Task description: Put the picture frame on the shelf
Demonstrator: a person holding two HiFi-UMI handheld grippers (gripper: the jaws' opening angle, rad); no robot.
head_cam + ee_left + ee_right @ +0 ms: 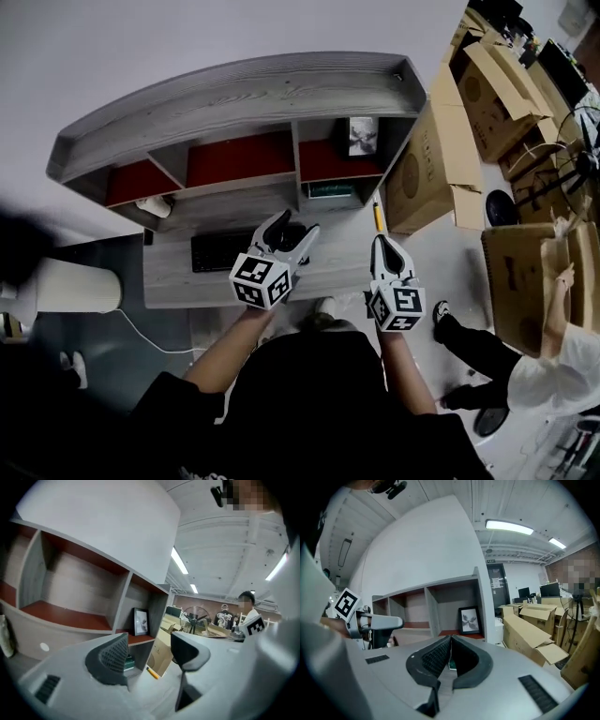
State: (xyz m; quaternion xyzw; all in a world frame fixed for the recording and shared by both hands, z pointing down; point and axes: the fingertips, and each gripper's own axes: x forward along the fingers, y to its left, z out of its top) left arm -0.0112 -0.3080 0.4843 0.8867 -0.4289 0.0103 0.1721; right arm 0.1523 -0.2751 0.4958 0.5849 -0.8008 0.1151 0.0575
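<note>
Nearest the lens, a person's outstretched arms hold the left gripper (292, 228), its jaws spread wide with nothing between them, and the right gripper (380, 240), its jaws closed tip to tip and empty. Beyond them, the picture frame (362, 136) stands upright in the rightmost upper compartment of the shelf (244, 84), resting on a red-brown board. It is a slim black frame around a pale print with a dark, leaf-like shape, too small to make out further. In the niche directly below sits a green item (330, 189), only its front edge visible. The shelf rises from the back edge of the desk (178, 274), where a dark keyboard (217, 249) lies, its right end hidden behind the left gripper. Open cardboard boxes (441, 159) stand just beside the shelf's right end. A second person (548, 366) is cut off at the right border.
</note>
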